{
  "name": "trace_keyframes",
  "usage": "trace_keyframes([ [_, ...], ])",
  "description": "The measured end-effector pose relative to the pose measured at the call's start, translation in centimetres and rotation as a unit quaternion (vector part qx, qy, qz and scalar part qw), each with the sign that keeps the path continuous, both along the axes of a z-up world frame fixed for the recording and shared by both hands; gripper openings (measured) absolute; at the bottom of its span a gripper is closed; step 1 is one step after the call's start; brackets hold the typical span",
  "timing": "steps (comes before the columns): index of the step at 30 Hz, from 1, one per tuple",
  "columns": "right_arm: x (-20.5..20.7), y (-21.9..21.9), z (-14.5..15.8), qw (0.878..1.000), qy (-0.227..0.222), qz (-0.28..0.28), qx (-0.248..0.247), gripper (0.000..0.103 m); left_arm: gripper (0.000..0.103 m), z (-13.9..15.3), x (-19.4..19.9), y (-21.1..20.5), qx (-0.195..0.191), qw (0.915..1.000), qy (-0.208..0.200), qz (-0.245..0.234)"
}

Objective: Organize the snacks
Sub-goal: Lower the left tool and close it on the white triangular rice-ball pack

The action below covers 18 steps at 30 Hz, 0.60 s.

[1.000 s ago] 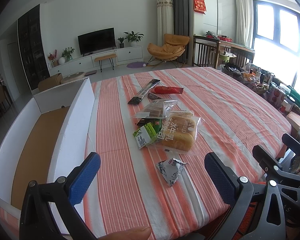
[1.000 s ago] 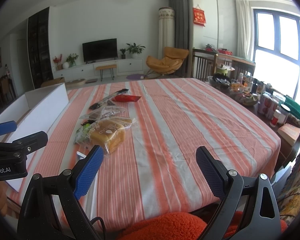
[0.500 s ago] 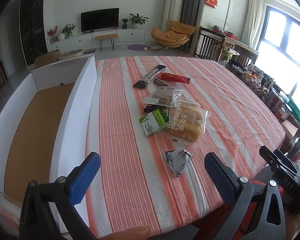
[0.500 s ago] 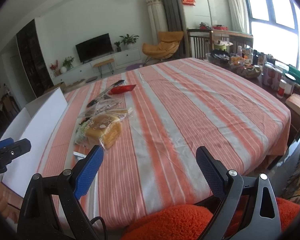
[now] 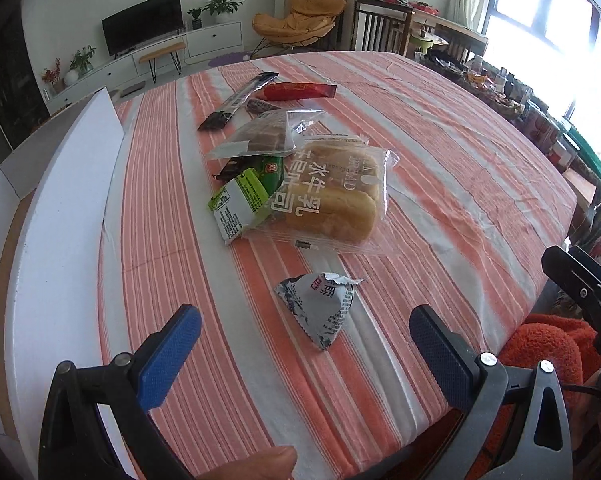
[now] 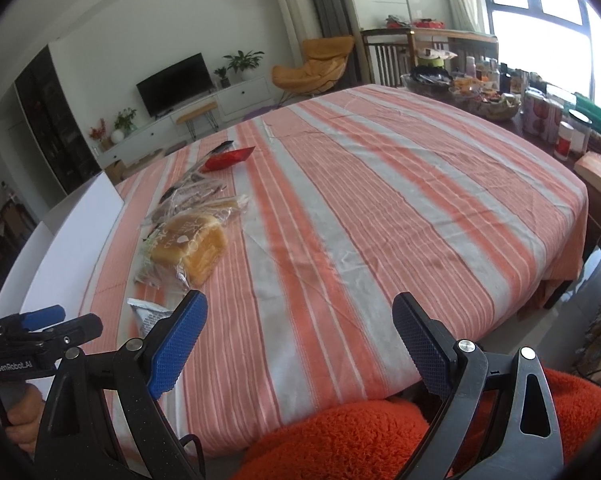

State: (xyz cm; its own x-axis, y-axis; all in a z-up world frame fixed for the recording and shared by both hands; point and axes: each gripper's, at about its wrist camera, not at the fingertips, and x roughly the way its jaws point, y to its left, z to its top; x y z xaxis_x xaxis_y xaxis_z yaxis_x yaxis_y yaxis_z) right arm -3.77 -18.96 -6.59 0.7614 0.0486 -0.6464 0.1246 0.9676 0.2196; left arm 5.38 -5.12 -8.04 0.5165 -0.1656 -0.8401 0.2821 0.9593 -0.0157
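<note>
Snacks clustered on striped tabletop [image 5: 440,152], left of its middle. White box [image 5: 60,216] with brown floor, standing along tabletop's left edge, open-topped, nothing visible inside the part shown. Just right of the box wall: long black stick packet [image 5: 238,100] lying at the far end of the cluster, red packet [image 5: 300,91] beside it, tips nearly touching. Nearer: clear bag of brown cake pieces [image 5: 264,138], overlapping green packet [image 5: 246,196], which was tucked partly under big clear bread bag [image 5: 332,196] with white lettering. Nearest the camera, apart from the rest: small grey triangular packet [image 5: 320,308], torn corner up, lying flat on a pale stripe.

Left gripper [image 5: 304,354] held low over tabletop's near edge, jaws spread wide, nothing between them; grey triangular packet seen just ahead in the gap, not touched. Blue pad on left finger, dark pad on right.

Right gripper [image 6: 300,340] held further right over bare cloth, jaws likewise wide apart and holding nothing. From that view: bread bag [image 6: 188,244] off to the left, grey triangular packet [image 6: 146,314] partly hidden behind the blue-padded finger, left gripper [image 6: 40,324] at the far left edge. Orange fleece [image 6: 340,436] below the tabletop edge. Jars and tins [image 6: 540,116] crowded on a side surface at the far right.
</note>
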Motion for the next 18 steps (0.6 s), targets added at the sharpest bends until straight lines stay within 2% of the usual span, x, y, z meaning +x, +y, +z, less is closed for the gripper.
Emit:
trace_keyframes([
  [3,0.0,-0.1,0.0,1.0,0.001,-0.001,0.005,0.096,0.103,-2.7,2.2,-1.2,0.037,0.9993,0.012,0.003],
  [6,0.0,-0.2,0.0,1.0,0.001,0.0,0.008,0.096,0.103,-4.6,3.6,-0.8,0.046,0.9982,0.033,0.018],
  [11,0.3,-0.4,-0.1,1.0,0.003,0.006,0.013,0.096,0.103,-4.9,4.2,1.7,0.024,0.9983,0.028,0.045],
  [13,0.5,-0.4,-0.2,1.0,0.007,0.009,0.015,0.096,0.103,-5.1,4.3,2.9,0.003,0.998,0.029,0.056],
  [18,0.4,-0.5,-0.3,1.0,0.01,0.011,0.016,0.096,0.103,-5.4,4.0,3.7,-0.002,0.9985,-0.008,0.054],
])
